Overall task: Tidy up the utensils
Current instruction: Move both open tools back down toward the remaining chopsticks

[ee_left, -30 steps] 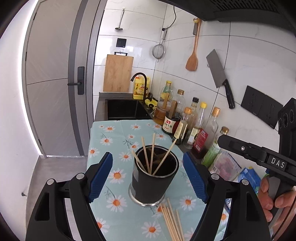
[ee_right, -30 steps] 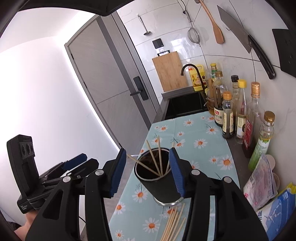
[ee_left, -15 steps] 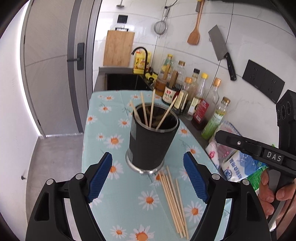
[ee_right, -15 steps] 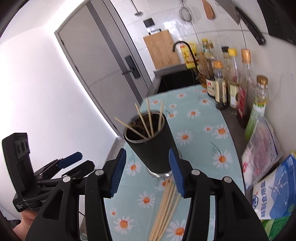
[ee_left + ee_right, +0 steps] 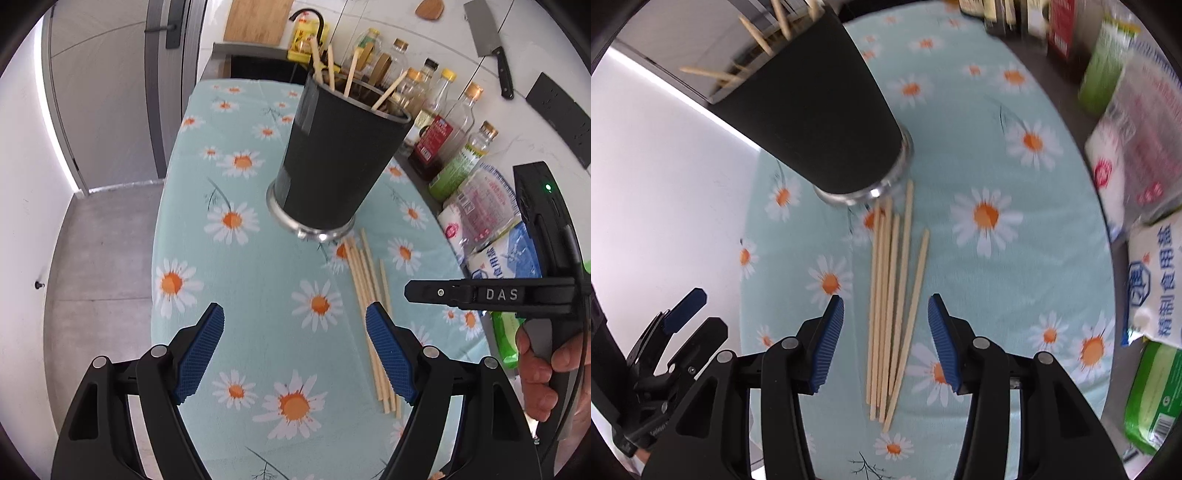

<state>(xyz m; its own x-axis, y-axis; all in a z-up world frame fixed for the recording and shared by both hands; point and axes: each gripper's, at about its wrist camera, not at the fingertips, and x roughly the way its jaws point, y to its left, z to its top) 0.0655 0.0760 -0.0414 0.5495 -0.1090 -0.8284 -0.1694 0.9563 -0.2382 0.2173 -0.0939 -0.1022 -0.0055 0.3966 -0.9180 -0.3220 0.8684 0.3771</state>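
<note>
Now, right tongs (image 5: 885, 341): narrow, empty, straddling loose chopsticks (image 5: 892, 306) to pinch them.
Left tongs (image 5: 295, 350): wide, empty.
Holder (image 5: 340, 155): upright, awaiting chopsticks.

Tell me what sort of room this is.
Most likely a home kitchen: a cleaver hangs on the tiled wall, sauce bottles line the counter, and chopsticks lie beside a holder.

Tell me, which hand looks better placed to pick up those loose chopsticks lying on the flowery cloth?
Probably the right. The right tool points down with its open jaws either side of the loose chopsticks beside the black holder. The left tool is open over bare cloth, with the chopsticks off to its side.
</note>
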